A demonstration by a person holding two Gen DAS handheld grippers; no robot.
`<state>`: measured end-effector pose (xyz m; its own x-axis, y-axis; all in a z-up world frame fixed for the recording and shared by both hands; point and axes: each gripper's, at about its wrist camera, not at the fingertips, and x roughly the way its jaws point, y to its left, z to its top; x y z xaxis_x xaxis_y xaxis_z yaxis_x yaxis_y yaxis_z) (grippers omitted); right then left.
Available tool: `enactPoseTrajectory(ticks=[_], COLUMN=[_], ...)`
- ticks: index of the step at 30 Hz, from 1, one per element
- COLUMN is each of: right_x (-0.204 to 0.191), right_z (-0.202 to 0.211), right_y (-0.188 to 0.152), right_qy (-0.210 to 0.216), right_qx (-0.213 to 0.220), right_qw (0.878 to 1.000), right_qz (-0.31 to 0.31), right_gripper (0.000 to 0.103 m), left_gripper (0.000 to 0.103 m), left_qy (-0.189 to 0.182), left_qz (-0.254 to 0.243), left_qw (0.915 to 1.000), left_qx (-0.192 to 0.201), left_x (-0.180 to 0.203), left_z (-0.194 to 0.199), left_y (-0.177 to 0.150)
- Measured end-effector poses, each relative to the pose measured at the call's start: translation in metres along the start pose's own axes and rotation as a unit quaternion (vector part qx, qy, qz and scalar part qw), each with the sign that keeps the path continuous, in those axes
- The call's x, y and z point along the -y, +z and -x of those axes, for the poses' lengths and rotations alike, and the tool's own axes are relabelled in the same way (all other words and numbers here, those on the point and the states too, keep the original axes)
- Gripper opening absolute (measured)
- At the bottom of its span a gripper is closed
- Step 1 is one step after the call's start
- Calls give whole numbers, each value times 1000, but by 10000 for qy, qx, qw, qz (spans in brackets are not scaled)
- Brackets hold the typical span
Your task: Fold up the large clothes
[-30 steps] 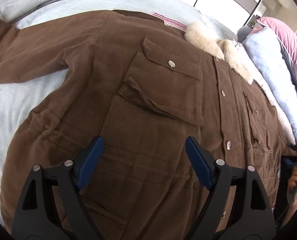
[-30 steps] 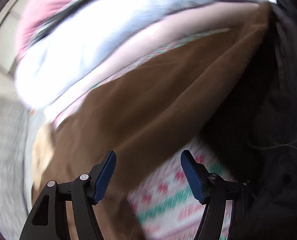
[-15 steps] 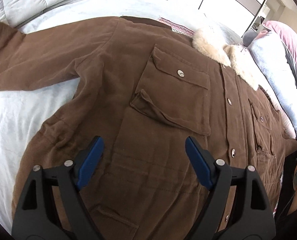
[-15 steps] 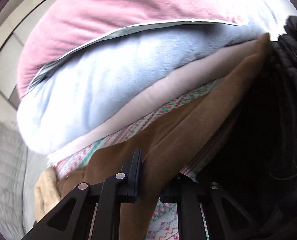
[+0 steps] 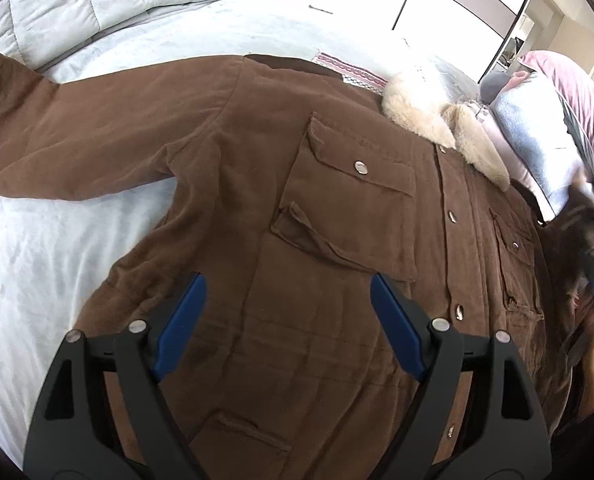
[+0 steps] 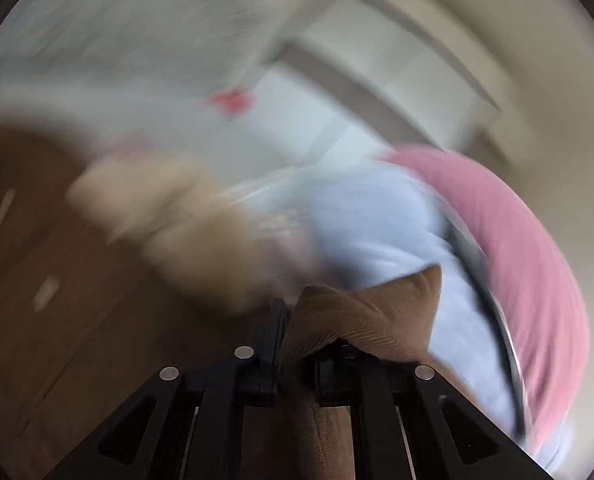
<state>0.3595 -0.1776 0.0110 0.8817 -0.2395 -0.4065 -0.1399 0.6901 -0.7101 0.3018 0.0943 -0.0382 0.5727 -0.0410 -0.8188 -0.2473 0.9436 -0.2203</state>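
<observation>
One brown jacket [image 5: 225, 184], two claws, right [image 6: 297, 320] pinching.

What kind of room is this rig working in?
Most likely a bedroom: the brown jacket is spread on a bed with a quilted grey duvet bunched at its far side, and tall panelled wardrobe doors stand behind.

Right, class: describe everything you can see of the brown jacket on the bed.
The brown jacket lies front up, spread across a pale grey bed, one sleeve stretched out sideways. It looks like soft corduroy, with a cream fur collar, flap chest pockets, silver snaps down the closed front and a patterned lining showing near the collar. The left gripper hangs open above its lower front. The right gripper has its jaws shut on a fold of the brown cloth.
</observation>
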Motion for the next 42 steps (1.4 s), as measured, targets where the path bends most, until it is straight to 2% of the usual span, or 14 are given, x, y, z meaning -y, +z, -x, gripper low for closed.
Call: enactPoseTrajectory(ticks=[3,7,9,11,13,17,20,24,25,27,29,33,37,42], right_x=[-84,-72,-26,31,59,92,99,113,115,124,138,182,251,255], right_z=[-10,-12,-17,-21,-19,-14,-39,-44,-43,-36,-28,-12,48,90], right_y=[-10,-18,-25,-47,-69,-114,-154,-165,-163,-157,-154,-162,-141,-31], right_qy=[270,967,2069,3287,3563,3052,2859,2319,2162,1743,1101,158,-1281,-902], right_qx=[-617,-1155,-1474,-1619,-1674,-1876,-2086,-1946,-1841,-1706,-1558,-1374,-434,604], right_qw=[9935,9886,9549,8635,8087,7596,6740,6449,6451,6842,7153,7259,7559,8620], right_qz=[913,-82,-1538,-3466,-4370,-5428,-6485,-7018,-7094,-6873,-6722,-6738,-6406,-4952], right_gripper=[10,19,43,57,58,59,58,47,41,7,5,4,4,4], left_gripper=[84,84,84,84,84,84,84,84,84,84,84,84,84,84], left_qy=[-39,-159,-172,-186,-241,-273,-292,-258,-256,-278,-310,-391,-490,-525], left_qz=[214,338,310,307,333,317,271,314,355,431,470,524,620,530], left_qw=[9998,9993,9994,9994,9991,9991,9992,9992,9990,9987,9984,9978,9969,9972], left_qx=[-19,40,32,-23,-43,25,20,7,4,-6,-7,45,21,-32], left_x=[-11,-19,-20,-21,-23,-21,-21,-24,-27,-31,-33,-38,-40,-34], left_z=[1,7,8,7,8,13,14,13,13,13,13,17,19,18], left_y=[3,7,7,7,7,7,6,6,7,8,9,11,12,10])
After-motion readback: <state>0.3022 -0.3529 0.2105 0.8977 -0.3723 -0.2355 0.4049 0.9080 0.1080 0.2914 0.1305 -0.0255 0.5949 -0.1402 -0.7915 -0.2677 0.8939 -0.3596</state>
